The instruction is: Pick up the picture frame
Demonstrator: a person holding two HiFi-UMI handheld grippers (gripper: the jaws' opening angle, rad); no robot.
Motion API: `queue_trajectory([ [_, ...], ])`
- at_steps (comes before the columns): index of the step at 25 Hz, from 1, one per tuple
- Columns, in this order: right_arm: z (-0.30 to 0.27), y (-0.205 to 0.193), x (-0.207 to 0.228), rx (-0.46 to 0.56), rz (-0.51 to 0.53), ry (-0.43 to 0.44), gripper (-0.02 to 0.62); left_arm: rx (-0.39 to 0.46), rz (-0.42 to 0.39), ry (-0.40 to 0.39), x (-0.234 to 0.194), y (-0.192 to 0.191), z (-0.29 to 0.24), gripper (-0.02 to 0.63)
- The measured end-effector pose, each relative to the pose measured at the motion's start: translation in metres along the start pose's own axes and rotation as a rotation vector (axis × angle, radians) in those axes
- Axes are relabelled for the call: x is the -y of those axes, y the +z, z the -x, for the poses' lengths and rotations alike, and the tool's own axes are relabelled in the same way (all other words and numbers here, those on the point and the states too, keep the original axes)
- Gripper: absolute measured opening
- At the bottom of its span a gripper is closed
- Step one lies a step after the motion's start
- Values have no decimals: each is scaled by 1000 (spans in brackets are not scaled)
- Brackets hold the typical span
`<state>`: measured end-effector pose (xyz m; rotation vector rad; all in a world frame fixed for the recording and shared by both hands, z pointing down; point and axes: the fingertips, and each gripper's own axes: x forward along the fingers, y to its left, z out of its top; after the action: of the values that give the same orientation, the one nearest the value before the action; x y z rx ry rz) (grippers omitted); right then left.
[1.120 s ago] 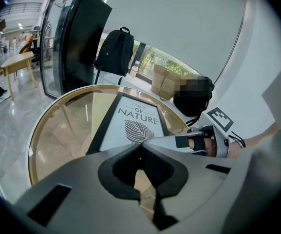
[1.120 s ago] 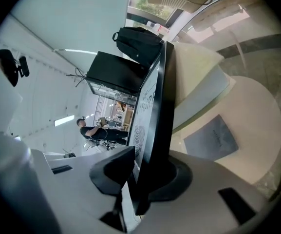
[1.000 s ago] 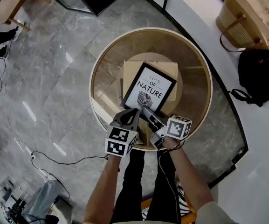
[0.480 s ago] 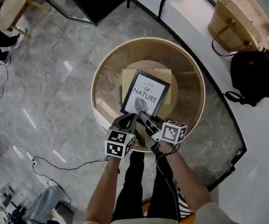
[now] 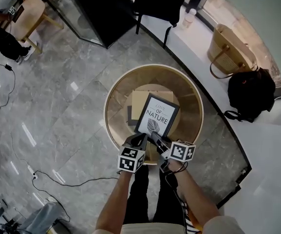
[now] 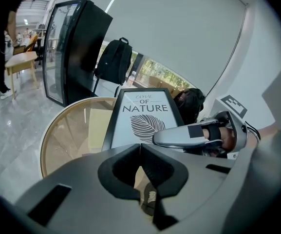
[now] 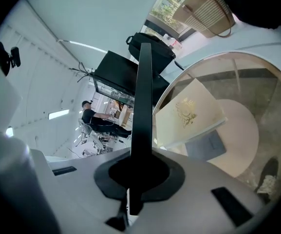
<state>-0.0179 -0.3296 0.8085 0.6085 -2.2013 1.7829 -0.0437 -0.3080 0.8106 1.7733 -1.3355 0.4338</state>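
Note:
The picture frame [image 5: 157,117] is black with a white print reading LOVE OF NATURE; it is held tilted above the round glass table [image 5: 112,126]. My right gripper [image 5: 156,140] is shut on its near edge. In the right gripper view the frame [image 7: 142,96] runs edge-on as a black strip through the right gripper [image 7: 141,152]. My left gripper [image 5: 141,140] sits at the frame's near left corner. In the left gripper view the left gripper [image 6: 140,147] has its jaws together with nothing seen between them, the frame [image 6: 142,116] faces it, and a right finger [image 6: 184,134] crosses in front.
A beige book [image 5: 138,101] and a grey pad [image 7: 206,145] lie on the table under the frame. A black backpack [image 5: 250,94] and a wicker bag [image 5: 225,48] stand to the right. A black cabinet [image 5: 106,9] stands at the back; a cable [image 5: 57,177] trails over the floor.
Both grippers have risen, and the frame has come up off the beige book with them. The table now looks smaller and farther below.

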Motion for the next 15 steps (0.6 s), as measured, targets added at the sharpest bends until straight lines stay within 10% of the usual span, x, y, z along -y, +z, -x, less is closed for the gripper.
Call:
queue_trajectory([
  [15, 88, -32, -93, 21, 62, -36, 38, 50, 0, -40, 79, 10, 101, 20],
])
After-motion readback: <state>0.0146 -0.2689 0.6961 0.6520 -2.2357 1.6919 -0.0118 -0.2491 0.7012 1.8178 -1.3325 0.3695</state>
